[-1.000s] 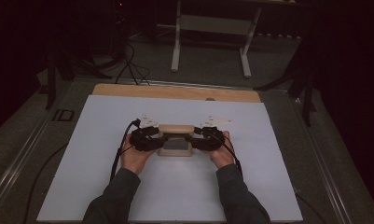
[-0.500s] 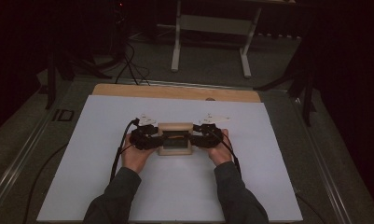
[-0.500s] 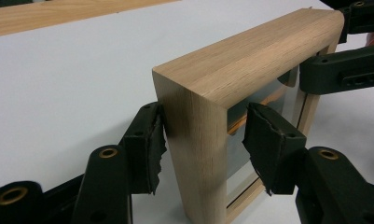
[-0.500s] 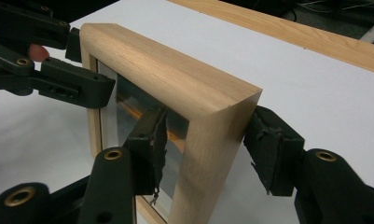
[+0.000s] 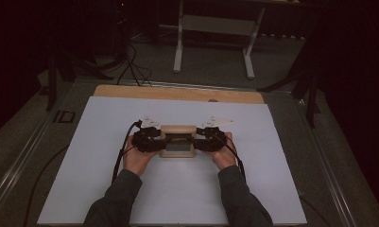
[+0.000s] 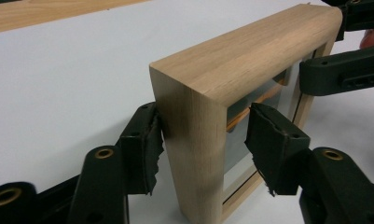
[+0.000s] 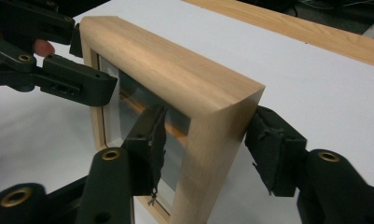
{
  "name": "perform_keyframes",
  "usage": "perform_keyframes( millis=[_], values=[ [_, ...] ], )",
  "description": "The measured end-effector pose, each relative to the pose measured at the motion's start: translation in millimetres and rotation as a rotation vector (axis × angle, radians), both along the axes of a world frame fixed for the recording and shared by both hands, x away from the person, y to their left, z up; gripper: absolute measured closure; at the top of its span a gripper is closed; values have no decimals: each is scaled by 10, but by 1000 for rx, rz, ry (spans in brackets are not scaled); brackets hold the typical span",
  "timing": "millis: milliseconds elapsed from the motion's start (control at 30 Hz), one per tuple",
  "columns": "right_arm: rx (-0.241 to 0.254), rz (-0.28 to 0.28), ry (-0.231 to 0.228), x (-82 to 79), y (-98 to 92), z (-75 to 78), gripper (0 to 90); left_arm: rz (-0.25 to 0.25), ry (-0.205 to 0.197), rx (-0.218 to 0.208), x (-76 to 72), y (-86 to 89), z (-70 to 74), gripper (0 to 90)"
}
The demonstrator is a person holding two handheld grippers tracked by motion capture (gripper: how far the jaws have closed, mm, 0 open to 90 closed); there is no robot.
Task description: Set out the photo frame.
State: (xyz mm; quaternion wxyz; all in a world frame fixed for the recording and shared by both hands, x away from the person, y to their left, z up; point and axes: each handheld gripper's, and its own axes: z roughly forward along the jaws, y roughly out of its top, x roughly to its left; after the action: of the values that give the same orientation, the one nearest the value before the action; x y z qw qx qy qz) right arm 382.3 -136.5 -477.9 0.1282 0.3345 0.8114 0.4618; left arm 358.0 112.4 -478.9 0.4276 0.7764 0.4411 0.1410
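Both tools' jaws opened; wooden frame (image 5: pixel 177 141) upright, long axis left-right.

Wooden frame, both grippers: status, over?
Left gripper and right gripper just opening, pads slack. Wooden frame upright between them on white sheet. Nothing obstructing.

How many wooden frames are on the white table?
1. The wooden frame stands upright on the white table, between the left gripper and the right gripper, one at each end.

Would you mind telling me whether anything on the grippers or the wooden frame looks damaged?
The black pads on the left gripper look ragged and torn along their edges. The wooden frame itself looks sound.
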Motion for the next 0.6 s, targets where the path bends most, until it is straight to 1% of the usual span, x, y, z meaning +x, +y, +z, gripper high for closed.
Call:
perform_keyframes(
  millis=[33, 67, 200, 400, 600],
  values=[
    [0, 4, 2, 0, 1, -2, 448, -6, 5, 1, -1, -5, -3, 433],
    [-1, 4, 5, -2, 4, -5, 424, -7, 6, 4, -2, -8, -3, 409],
    [0, 8, 11, -6, 8, -8, 395, -12, 12, 3, -4, -13, -7, 367],
    [-1, 8, 9, -18, -8, 7, 358, -9, 16, 9, -19, 8, 13, 358],
    [0, 2, 6, -46, -49, 32, 343, -7, 6, 5, -65, 66, 56, 354]
  ],
)
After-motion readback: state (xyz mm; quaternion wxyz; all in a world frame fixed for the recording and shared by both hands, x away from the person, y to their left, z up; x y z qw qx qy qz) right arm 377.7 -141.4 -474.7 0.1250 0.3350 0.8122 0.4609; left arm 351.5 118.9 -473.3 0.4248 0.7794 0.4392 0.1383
